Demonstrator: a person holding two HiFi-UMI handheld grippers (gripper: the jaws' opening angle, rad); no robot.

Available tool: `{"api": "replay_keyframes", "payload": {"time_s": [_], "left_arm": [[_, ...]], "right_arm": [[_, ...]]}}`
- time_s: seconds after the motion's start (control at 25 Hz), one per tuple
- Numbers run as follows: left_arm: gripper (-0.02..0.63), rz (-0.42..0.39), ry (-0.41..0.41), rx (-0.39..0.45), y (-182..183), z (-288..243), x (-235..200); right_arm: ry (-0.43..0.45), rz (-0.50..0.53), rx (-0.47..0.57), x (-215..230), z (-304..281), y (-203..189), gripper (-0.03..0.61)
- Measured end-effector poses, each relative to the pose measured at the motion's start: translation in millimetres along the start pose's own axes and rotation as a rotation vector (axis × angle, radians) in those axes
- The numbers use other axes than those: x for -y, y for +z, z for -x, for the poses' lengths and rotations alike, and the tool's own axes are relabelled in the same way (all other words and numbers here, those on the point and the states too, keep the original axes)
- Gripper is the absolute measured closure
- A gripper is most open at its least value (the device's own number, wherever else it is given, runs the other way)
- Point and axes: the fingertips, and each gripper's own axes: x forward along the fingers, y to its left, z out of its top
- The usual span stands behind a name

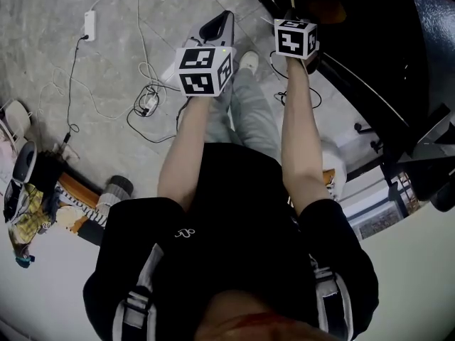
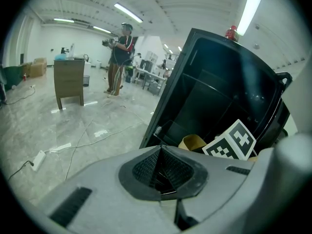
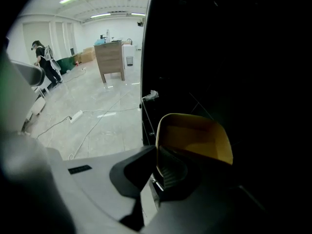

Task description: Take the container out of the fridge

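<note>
The fridge (image 2: 219,96) is a black cabinet that stands open, dark inside. In the right gripper view a tan, open-topped container (image 3: 195,140) sits just inside the fridge (image 3: 229,57), and my right gripper (image 3: 160,167) is shut on its near rim. From the head view the container (image 1: 325,10) shows beyond the right gripper (image 1: 307,30). My left gripper (image 2: 161,172) is shut with nothing in it, held left of the fridge opening. It sees the container (image 2: 193,142) and the right gripper's marker cube (image 2: 233,141). In the head view the left gripper (image 1: 217,27) hangs over the floor.
A red bottle (image 2: 231,32) stands on top of the fridge. Cables and a power strip (image 1: 89,25) lie on the marble floor to the left. A wooden cabinet (image 2: 69,79) and a standing person (image 2: 119,57) are far off. Bags (image 1: 28,197) lie near my feet.
</note>
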Motion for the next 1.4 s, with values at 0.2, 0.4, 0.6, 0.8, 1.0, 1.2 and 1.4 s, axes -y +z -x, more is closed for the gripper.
{"api": "replay_keyframes", "payload": {"time_s": [0.2, 0.4, 0.6, 0.8, 1.0, 1.2, 1.4], "left_arm": [[0.604, 0.011, 0.017, 0.027, 7.7, 14.6, 0.4], [0.604, 0.020, 0.031, 0.068, 16.8, 32.3, -1.0], [0.604, 0.033, 0.058, 0.112, 25.6, 43.1, -6.8], [0.604, 0.024, 0.105, 0.181, 35.4, 47.9, -25.4], [0.604, -0.018, 0.132, 0.320, 90.7, 83.1, -26.1], [0.604, -0.050, 0.140, 0.414, 125.0, 115.9, -19.1], [0.604, -0.076, 0.141, 0.490, 149.9, 142.3, -12.6]], "right_arm": [[0.054, -0.111, 0.115, -9.3, 35.0, 17.9, 0.560], [0.127, -0.283, 0.254, -24.4, 74.3, 37.4, 0.560], [0.219, -0.417, 0.349, -37.3, 95.2, 52.2, 0.560], [0.318, -0.467, 0.434, -54.8, 99.5, 72.6, 0.560], [0.431, -0.514, 0.553, -61.1, 139.4, 110.0, 0.560], [0.529, -0.475, 0.671, -70.7, 185.9, 145.1, 0.560], [0.616, -0.410, 0.798, -80.3, 229.9, 173.8, 0.560]]}}
